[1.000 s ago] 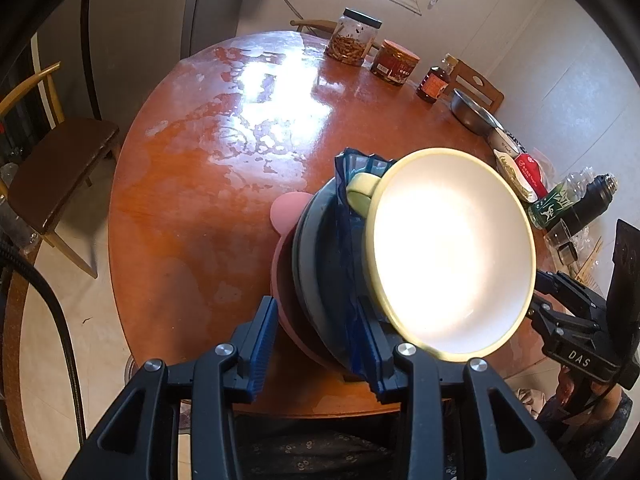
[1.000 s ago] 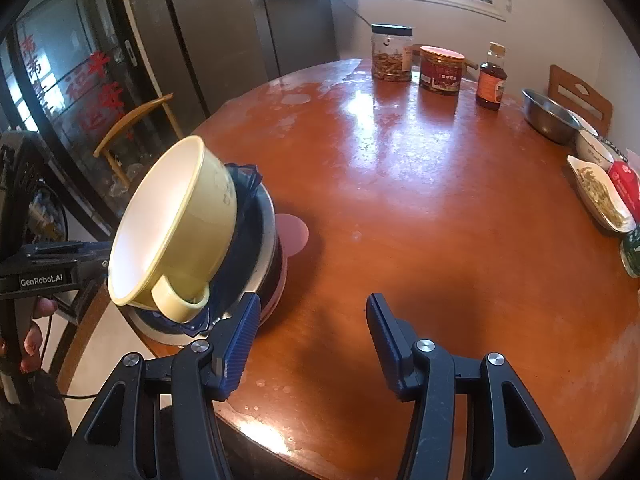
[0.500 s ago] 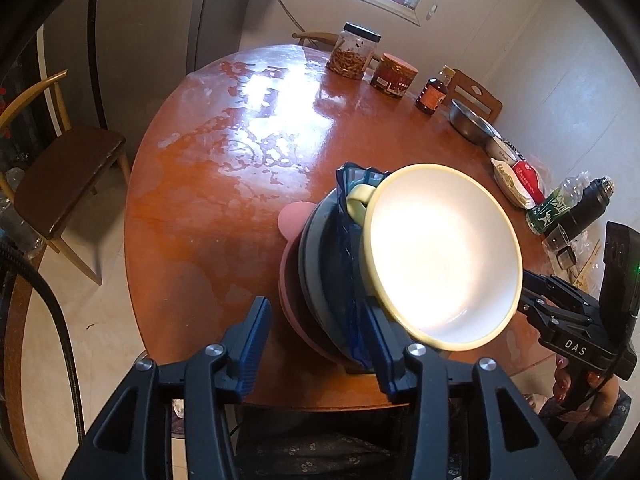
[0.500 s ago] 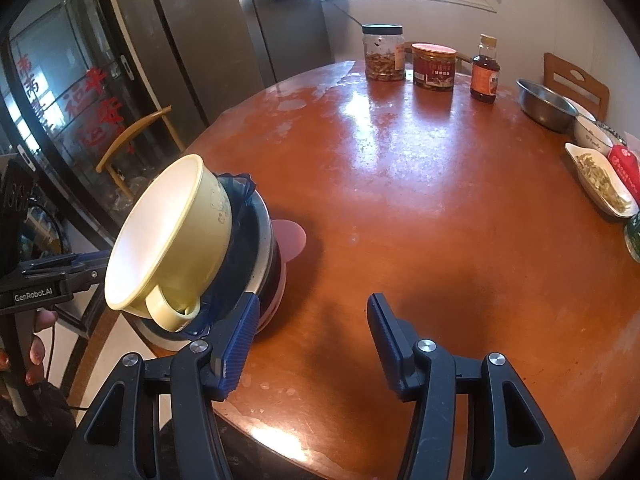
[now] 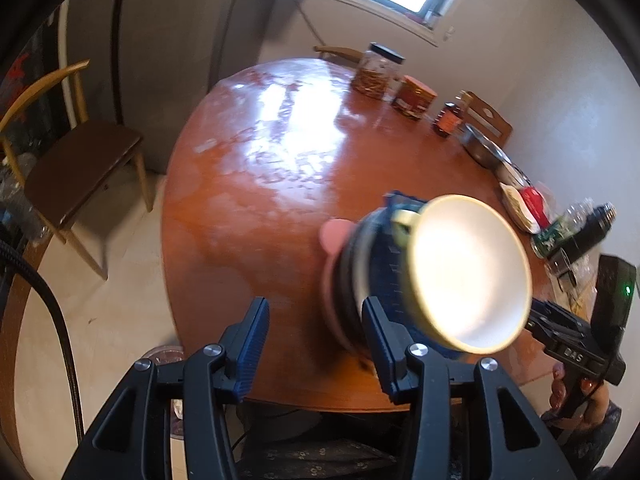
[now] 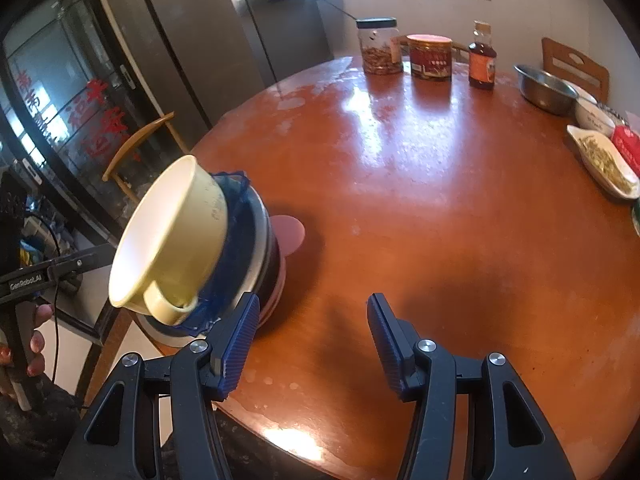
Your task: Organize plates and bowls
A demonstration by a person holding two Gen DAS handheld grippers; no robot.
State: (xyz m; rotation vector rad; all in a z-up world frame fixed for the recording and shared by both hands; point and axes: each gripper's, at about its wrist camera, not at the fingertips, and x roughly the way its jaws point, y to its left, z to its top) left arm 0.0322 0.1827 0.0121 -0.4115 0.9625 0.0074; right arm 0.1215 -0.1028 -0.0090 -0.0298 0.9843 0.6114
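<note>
Left wrist: yellow bowl (image 5: pixel 466 276) tilted atop stacked dishes (image 5: pixel 352 280).

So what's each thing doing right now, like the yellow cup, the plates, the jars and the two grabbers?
Yellow cup: empty, nested on the stack, mouth facing the table edge.
Stack of plates and bowls: nested together near the table edge.
Glass jar: upright, lid on.
Red tin: upright, lid on.
Brown bottle: upright, capped.
Steel bowl: upright.
Left gripper: open, holding nothing.
Right gripper: open, holding nothing.
</note>
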